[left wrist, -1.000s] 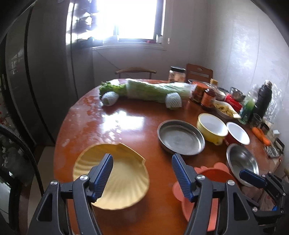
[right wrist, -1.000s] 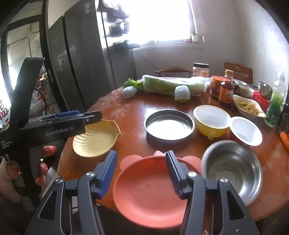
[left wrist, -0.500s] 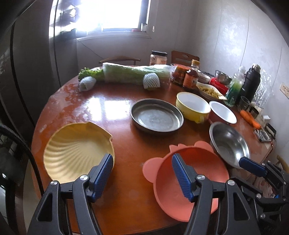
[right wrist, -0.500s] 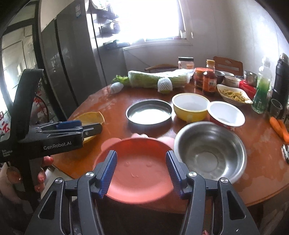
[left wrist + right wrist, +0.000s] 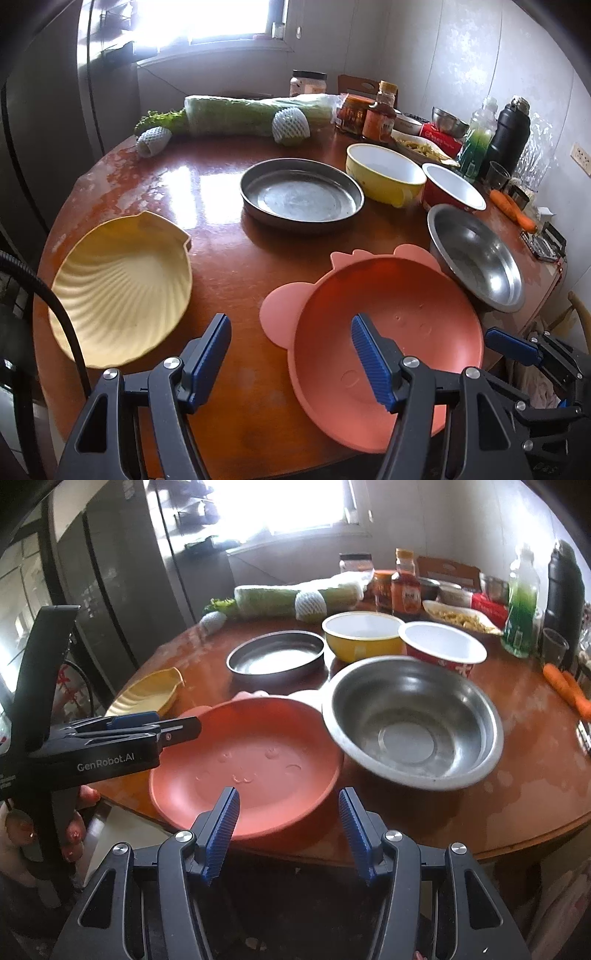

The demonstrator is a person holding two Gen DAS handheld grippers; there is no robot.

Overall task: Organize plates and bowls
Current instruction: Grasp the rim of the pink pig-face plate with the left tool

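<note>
Here, at the near edge of a round wooden table [image 5: 229, 258], both grippers hover with nothing in their grasp. The left gripper [image 5: 291, 354] and right gripper [image 5: 288, 827] stand about half open, jaws empty, seemingly lining up on the pink animal-eared plate [image 5: 388, 332], whose rim overhangs that edge. A steel bowl [image 5: 413, 723] sits just beside the plate, crowding its far side. The yellow shell plate [image 5: 122, 288] lies toward the left edge; a steel pan [image 5: 301, 194], yellow bowl [image 5: 384, 173] and red bowl [image 5: 452, 184] wait mid-table, with groceries along the far edge.
</note>
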